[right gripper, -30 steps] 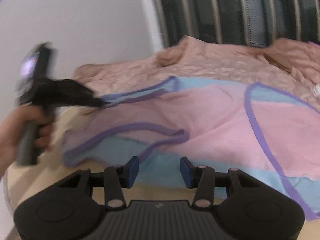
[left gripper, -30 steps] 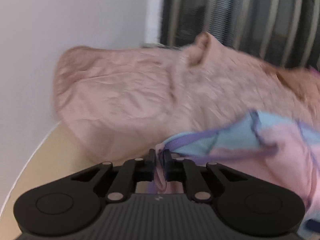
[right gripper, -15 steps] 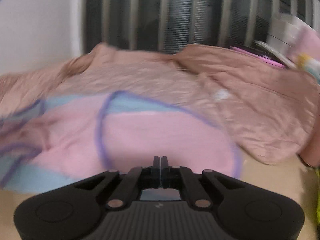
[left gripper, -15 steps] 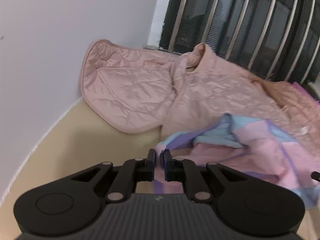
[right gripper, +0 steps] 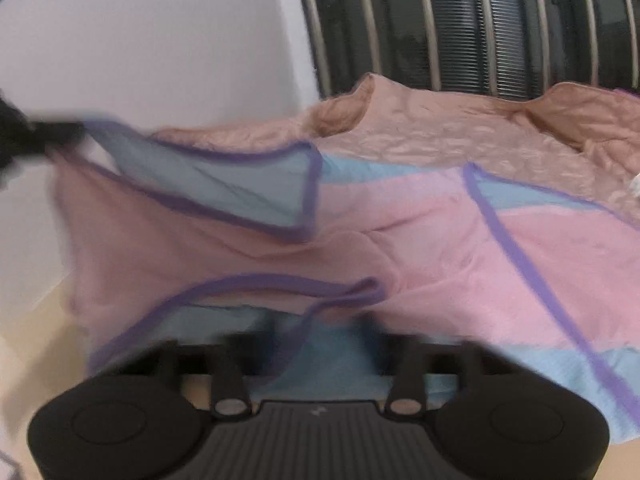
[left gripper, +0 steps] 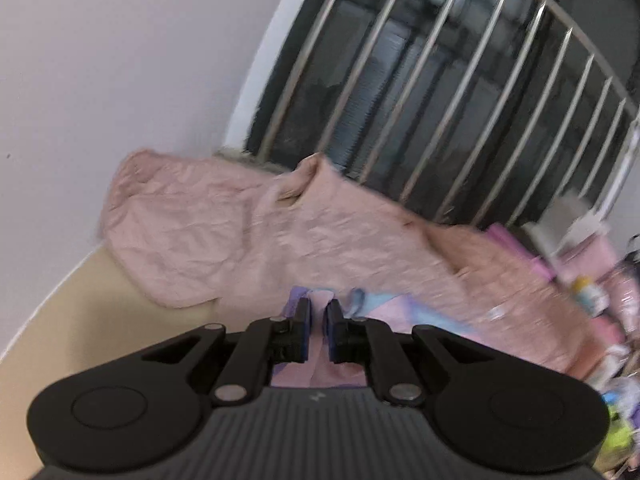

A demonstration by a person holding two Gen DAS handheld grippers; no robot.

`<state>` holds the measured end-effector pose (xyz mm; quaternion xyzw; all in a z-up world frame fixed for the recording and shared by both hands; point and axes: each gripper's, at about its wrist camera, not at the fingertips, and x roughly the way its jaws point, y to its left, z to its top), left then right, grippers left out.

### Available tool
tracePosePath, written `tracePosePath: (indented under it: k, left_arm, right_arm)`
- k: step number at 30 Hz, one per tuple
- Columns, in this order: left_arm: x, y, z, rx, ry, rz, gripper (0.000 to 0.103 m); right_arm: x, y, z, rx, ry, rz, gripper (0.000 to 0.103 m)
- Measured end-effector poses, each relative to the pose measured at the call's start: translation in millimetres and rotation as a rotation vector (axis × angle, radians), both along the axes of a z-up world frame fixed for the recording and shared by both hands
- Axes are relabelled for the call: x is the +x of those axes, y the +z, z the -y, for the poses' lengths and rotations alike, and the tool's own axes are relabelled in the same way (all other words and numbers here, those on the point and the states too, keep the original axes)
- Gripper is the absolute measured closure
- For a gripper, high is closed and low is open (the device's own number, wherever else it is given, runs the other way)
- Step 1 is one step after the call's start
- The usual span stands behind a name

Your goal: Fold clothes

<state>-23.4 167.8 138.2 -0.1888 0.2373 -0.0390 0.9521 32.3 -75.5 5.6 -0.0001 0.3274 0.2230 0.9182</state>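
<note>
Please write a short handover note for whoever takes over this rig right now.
Left hand-held gripper: shut on a purple-trimmed edge of the pink and blue garment, holding that corner raised at the left of the right wrist view.
Right hand-held gripper: blurred and partly covered by cloth; I cannot tell whether it grips.
The garment lies spread across the beige table, overlapping the pink quilted jacket behind it, by the barred window.
Done: one corner lifted. No finished fold shows.
Left: probably carry the raised corner across, flatten it, finish folding, then do the jacket.
</note>
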Motion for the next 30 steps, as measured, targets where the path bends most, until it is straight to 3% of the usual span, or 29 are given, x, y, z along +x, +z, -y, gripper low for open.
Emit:
tracePosePath:
  k: [1, 5, 9, 15, 17, 18, 19, 20, 22, 30]
  left_arm:
    - [-3, 7, 2, 0.004, -0.001, 0.021, 0.096]
    - [-19, 30, 8, -0.012, -0.018, 0.084, 0.096]
    - [-44, 35, 20, -0.034, -0.052, 0.096, 0.096]
    - [-81, 14, 45, -0.198, -0.128, 0.073, 0.096]
    - [-83, 0, 61, -0.235, -0.137, 0.037, 0.096]
    - [-84, -7, 68, -0.254, -0.14, 0.016, 0.096]
    - [-81, -16, 74, -0.272, -0.137, -0.015, 0.096]
    - [-79, -25, 81, -0.29, -0.135, -0.045, 0.096]
    - [-75, -39, 87, -0.306, -0.128, -0.087, 0.096]
    - [-87, -35, 90, -0.276, -0.112, -0.08, 0.096]
  right_arm:
    - [3, 1, 0, -0.024, -0.015, 0.006, 0.102]
    - [-8, 24, 31, -0.092, -0.035, 0.086, 0.103]
    - [-14, 66, 105, -0.088, -0.087, 0.139, 0.103]
    - [-13, 109, 207, -0.063, -0.271, 0.214, 0.1]
    - [-5, 111, 218, -0.039, -0.305, 0.144, 0.092]
    - [-15, 111, 214, -0.039, -0.285, 0.154, 0.092]
    - [-26, 112, 209, -0.04, -0.261, 0.169, 0.088]
    - [-40, 108, 202, -0.027, -0.215, 0.177, 0.063]
    - [-68, 99, 188, 0.003, -0.118, 0.191, 0.026]
    - [-137, 45, 141, 0.159, 0.088, 0.093, 0.027]
